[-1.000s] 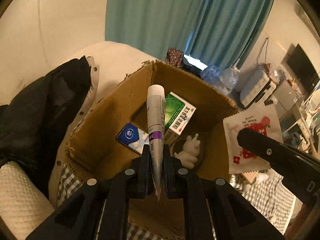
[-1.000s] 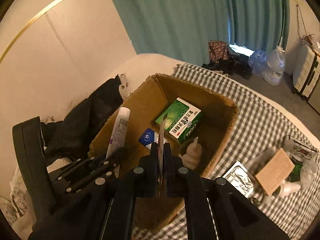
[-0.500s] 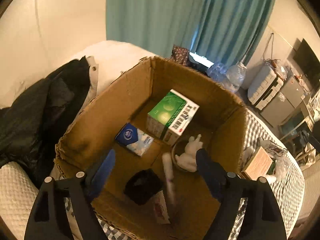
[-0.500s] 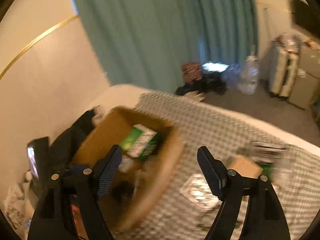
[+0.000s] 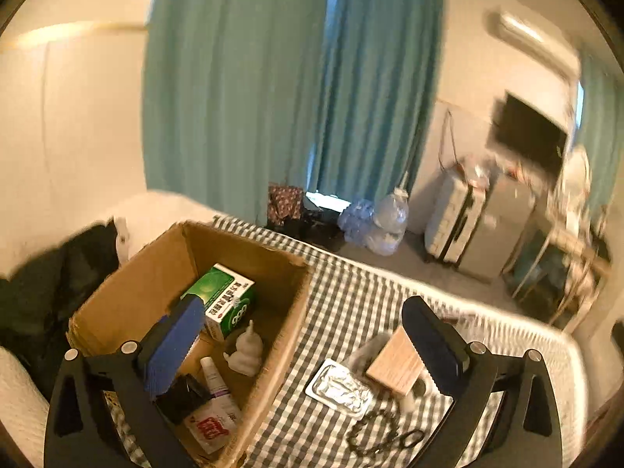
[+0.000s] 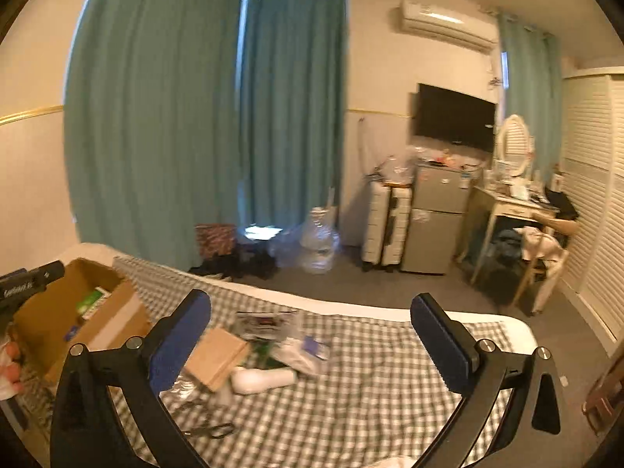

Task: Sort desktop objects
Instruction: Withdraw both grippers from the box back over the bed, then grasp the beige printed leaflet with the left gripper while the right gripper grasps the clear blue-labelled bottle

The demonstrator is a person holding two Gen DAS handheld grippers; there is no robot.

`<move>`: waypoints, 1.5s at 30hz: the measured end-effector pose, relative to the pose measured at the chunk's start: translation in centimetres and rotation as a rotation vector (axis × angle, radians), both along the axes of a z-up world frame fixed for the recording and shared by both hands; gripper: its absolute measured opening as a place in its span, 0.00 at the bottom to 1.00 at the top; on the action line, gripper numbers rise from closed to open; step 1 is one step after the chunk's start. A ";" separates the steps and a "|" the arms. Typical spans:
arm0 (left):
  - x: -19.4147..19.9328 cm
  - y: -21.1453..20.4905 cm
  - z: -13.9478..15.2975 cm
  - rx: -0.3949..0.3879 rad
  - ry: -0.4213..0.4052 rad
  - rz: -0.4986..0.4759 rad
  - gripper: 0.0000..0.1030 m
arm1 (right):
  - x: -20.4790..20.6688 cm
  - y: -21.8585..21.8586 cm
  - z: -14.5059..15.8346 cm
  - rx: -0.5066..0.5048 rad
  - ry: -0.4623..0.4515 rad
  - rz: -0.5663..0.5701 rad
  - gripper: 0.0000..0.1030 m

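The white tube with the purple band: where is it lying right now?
In the left wrist view the white tube lies inside the cardboard box, near its front, between the white figurine and a dark object, above the red-and-white packet.

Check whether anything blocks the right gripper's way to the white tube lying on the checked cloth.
Nothing visible does. The right gripper has its jaws opening with nothing between them, and the white tube lies low on the checked cloth, exposed from above. The wooden block is just left of the tube, beside it, not over it.

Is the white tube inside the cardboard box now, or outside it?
Inside. The white tube lies flat on the floor of the cardboard box, next to the white figurine.
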State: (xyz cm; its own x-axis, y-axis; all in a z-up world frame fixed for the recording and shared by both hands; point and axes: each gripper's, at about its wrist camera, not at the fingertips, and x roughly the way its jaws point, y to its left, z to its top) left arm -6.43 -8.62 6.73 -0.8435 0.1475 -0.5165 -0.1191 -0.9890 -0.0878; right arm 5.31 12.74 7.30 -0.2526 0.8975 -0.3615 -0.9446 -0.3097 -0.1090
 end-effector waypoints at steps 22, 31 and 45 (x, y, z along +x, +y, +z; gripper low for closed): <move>-4.1 12.6 -10.6 -0.167 -0.246 -0.280 1.00 | 2.8 8.5 -8.1 -0.429 0.045 0.067 1.00; -6.3 16.2 -14.1 -0.242 -0.265 -0.363 1.00 | 0.7 13.3 -11.6 -0.550 0.125 0.105 1.00; -11.5 16.5 -18.7 -0.133 -0.381 -0.427 1.00 | -0.8 21.5 -19.0 -0.706 0.241 0.042 1.00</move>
